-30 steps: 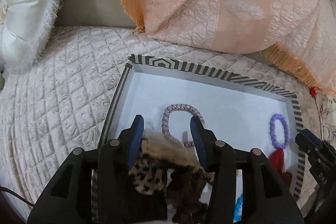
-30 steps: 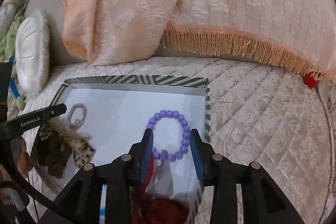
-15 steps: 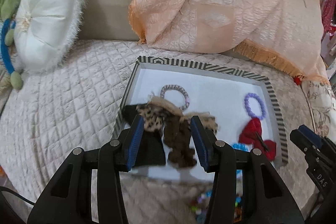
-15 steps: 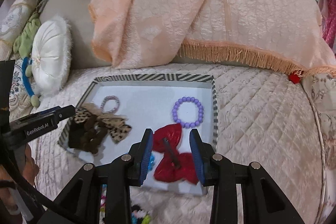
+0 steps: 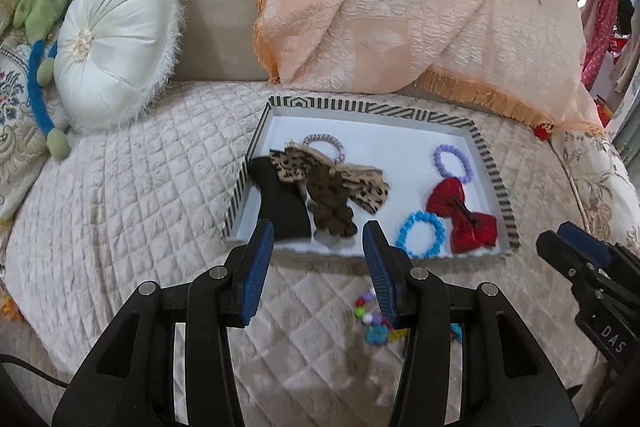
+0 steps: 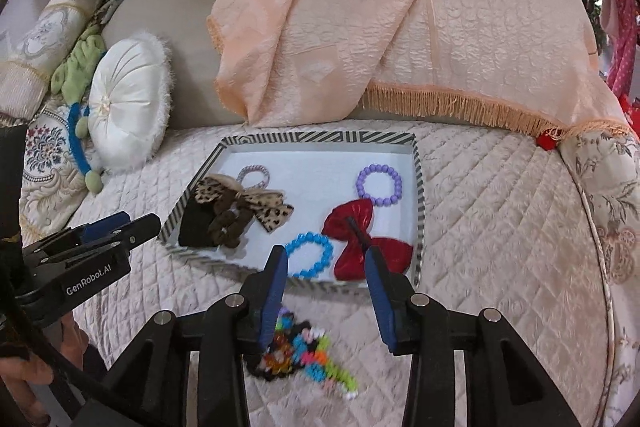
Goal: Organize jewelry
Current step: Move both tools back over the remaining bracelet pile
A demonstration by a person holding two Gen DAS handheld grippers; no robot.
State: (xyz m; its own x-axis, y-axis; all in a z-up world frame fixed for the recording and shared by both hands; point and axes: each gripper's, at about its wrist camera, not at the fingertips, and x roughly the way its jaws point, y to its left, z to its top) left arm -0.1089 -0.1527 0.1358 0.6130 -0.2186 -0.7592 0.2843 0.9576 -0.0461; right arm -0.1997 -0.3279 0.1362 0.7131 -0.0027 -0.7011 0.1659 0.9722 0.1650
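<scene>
Both tools empty with jaws parted: left tool [image 5: 318, 259] and right tool [image 6: 326, 281] hang over the quilted bed, near the front edge of the striped tray [image 5: 494, 171], the right one's jaws just opened a little further with nothing between them. Likely next: bring the right tool down on the multicoloured bead tangle [image 6: 304, 355] lying on the bed just outside the tray's front edge, close low on the bunch so no loop trails, then lift clear of the rim. Tangle plain in the right view, mostly hidden behind a finger in the left; left view alone shows the right tool from the side.
</scene>
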